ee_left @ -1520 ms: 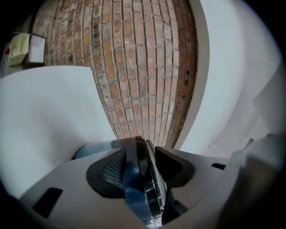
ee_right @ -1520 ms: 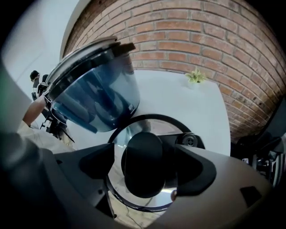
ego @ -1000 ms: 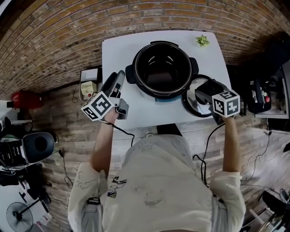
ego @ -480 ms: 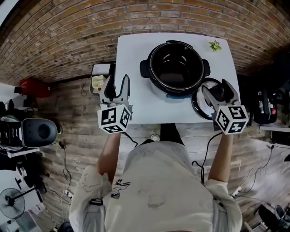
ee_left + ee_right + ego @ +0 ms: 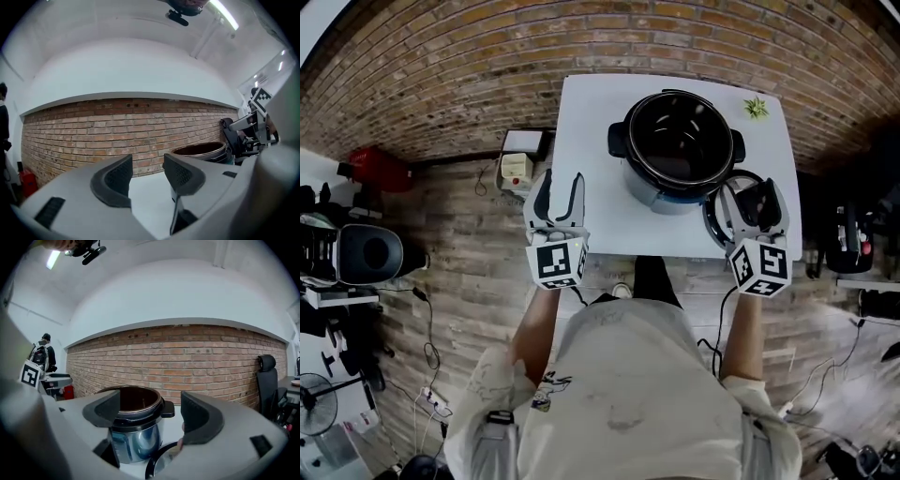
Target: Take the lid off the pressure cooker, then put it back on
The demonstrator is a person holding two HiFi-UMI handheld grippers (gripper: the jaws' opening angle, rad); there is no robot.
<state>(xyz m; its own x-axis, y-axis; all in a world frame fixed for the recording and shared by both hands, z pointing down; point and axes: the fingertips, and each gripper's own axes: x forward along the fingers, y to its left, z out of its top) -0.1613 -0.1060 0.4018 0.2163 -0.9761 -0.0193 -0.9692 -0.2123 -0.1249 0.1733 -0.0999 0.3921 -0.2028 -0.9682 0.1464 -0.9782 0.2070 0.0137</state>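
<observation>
The pressure cooker [image 5: 680,141] stands open toward the desk's [image 5: 591,141] far right corner. Its lid [image 5: 715,211] lies flat by the near right corner, just beside the pot. The right gripper [image 5: 152,416] hovers over the lid with its jaws wide apart and empty. The left gripper [image 5: 147,173], jaws also apart and empty, hangs at the desk's left edge

The pressure cooker [image 5: 135,446] is glossy metal, the table [image 5: 592,192] smooth and matt, the wall [image 5: 211,363] rough brick.
</observation>
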